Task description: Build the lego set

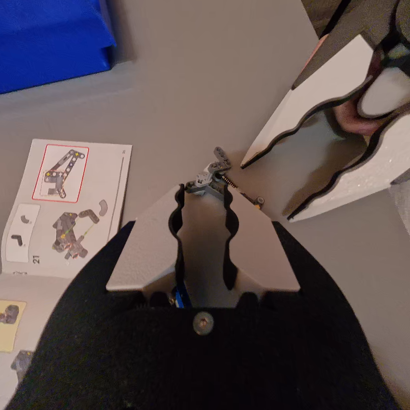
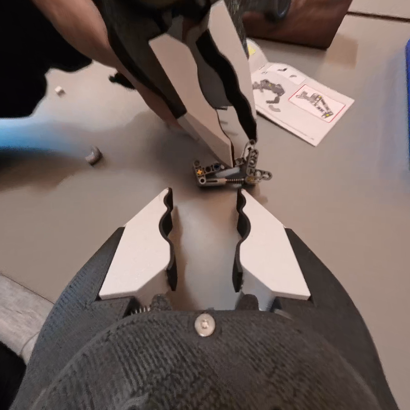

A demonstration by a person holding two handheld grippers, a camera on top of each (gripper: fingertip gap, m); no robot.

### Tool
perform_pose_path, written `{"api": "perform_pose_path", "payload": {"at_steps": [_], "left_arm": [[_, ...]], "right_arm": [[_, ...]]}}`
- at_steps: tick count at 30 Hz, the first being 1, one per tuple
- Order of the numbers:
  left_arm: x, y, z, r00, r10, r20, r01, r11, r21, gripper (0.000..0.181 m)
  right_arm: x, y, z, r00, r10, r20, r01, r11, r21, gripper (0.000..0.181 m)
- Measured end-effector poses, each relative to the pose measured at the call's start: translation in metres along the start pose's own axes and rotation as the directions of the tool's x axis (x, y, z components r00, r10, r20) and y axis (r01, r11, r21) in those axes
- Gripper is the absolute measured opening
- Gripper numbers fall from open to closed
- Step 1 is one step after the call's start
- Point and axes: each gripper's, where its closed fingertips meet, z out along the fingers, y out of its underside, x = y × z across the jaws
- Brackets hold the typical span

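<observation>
- The left gripper (image 1: 204,188) is closed down on the grey lego model (image 1: 209,180), which is pinched between the black wavy pads right at the tips.
- In the right wrist view that same model (image 2: 230,172) is seen resting on the grey table (image 2: 332,221), with the left gripper (image 2: 243,148) coming down onto it from above. A small spring and a yellow pin can be made out on the model.
- The right gripper (image 2: 204,193) is held spread open and nothing is gripped; its tips sit just short of the model, apart from it.
- The open manual (image 1: 66,206) is laid flat on the table to the left of the left gripper.
- Two loose grey bits (image 2: 93,155) (image 2: 59,91) are scattered well away from the model.
- A blue box (image 1: 51,40) is parked at the far left corner.
</observation>
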Motion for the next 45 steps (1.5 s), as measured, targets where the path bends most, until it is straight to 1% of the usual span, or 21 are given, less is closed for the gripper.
{"api": "perform_pose_path", "payload": {"at_steps": [2,5,7,9,10,14,16,19,22,24,26,28,30,32,33,34,36,37,40,43,45], "left_arm": [[-0.001,0.005,-0.004,0.999,-0.025,0.041,0.024,1.000,0.010,0.031],[0.001,0.011,-0.010,0.991,-0.086,0.099,0.084,0.996,0.023,0.031],[0.002,0.014,-0.013,0.980,-0.134,0.149,0.130,0.991,0.038,0.031],[0.001,0.017,-0.015,0.961,-0.189,0.202,0.180,0.982,0.062,0.031],[0.000,0.019,-0.017,0.951,-0.213,0.224,0.201,0.977,0.075,0.031],[-0.001,0.021,-0.019,0.920,-0.281,0.273,0.255,0.958,0.130,0.031],[0.000,0.023,-0.021,0.906,-0.310,0.287,0.277,0.949,0.151,0.031],[0.000,0.023,-0.020,0.888,-0.357,0.290,0.309,0.930,0.199,0.031],[-0.002,0.023,-0.020,0.880,-0.378,0.289,0.324,0.921,0.216,0.031],[-0.003,0.023,-0.021,0.872,-0.390,0.296,0.330,0.915,0.232,0.031],[-0.003,0.022,-0.021,0.867,-0.405,0.292,0.342,0.907,0.244,0.031],[-0.001,0.021,-0.020,0.858,-0.433,0.275,0.365,0.892,0.265,0.031],[0.000,0.019,-0.019,0.850,-0.463,0.252,0.393,0.875,0.284,0.031],[0.005,0.027,-0.015,0.853,-0.462,0.242,0.412,0.882,0.230,0.026],[0.010,0.031,-0.011,0.860,-0.455,0.230,0.418,0.888,0.194,0.020],[0.013,0.032,-0.009,0.861,-0.459,0.219,0.424,0.886,0.188,0.019],[0.018,0.028,-0.010,0.861,-0.473,0.188,0.435,0.875,0.213,0.018],[0.018,0.027,-0.012,0.861,-0.470,0.192,0.432,0.877,0.212,0.018],[0.010,0.020,-0.028,0.863,-0.444,0.241,0.388,0.888,0.249,0.017],[0.014,0.014,-0.036,0.891,-0.385,0.242,0.327,0.912,0.247,0.016],[0.012,0.017,-0.039,0.907,-0.316,0.279,0.262,0.941,0.214,0.017]], "right_arm": [[-0.004,-0.004,0.002,0.999,-0.046,-0.023,0.046,0.999,-0.002,0.056],[-0.015,-0.012,0.004,0.994,-0.108,-0.015,0.108,0.994,0.013,0.046],[-0.023,-0.010,0.008,0.994,-0.105,0.019,0.105,0.994,-0.009,0.048],[-0.031,-0.014,0.009,0.995,-0.097,0.037,0.096,0.995,0.015,0.045],[-0.033,-0.015,0.008,0.992,-0.126,0.020,0.125,0.992,0.018,0.041],[-0.018,-0.023,0.013,0.925,-0.333,-0.183,0.338,0.941,-0.004,0.048],[-0.016,-0.024,0.019,0.934,-0.310,-0.180,0.315,0.949,-0.001,0.049],[-0.007,-0.018,0.027,0.940,-0.306,-0.154,0.300,0.952,-0.059,0.050],[-0.005,-0.009,0.034,0.968,-0.244,-0.049,0.238,0.965,-0.111,0.048],[-0.002,-0.008,0.033,0.978,-0.208,0.004,0.207,0.972,-0.109,0.048],[0.002,-0.004,0.032,0.987,-0.152,0.059,0.159,0.979,-0.125,0.054],[0.003,0.000,0.030,0.986,-0.099,0.135,0.118,0.982,-0.144,0.053],[0.008,0.002,0.025,0.983,-0.082,0.165,0.108,0.982,-0.155,0.053],[0.024,0.005,0.019,0.984,-0.118,0.133,0.142,0.970,-0.195,0.050],[0.033,0.003,0.017,0.984,-0.140,0.112,0.160,0.968,-0.194,0.050],[0.037,0.002,0.016,0.983,-0.142,0.113,0.161,0.970,-0.183,0.048],[0.030,0.007,0.016,0.974,-0.107,0.199,0.147,0.969,-0.198,0.047],[0.031,0.007,0.015,0.974,-0.097,0.207,0.139,0.969,-0.205,0.047],[0.042,-0.005,0.009,0.981,-0.119,0.152,0.140,0.981,-0.132,0.047],[0.038,-0.001,0.010,0.978,-0.038,0.206,0.064,0.990,-0.123,0.048],[0.037,0.000,0.013,0.973,-0.041,0.228,0.069,0.991,-0.115,0.045]]}}
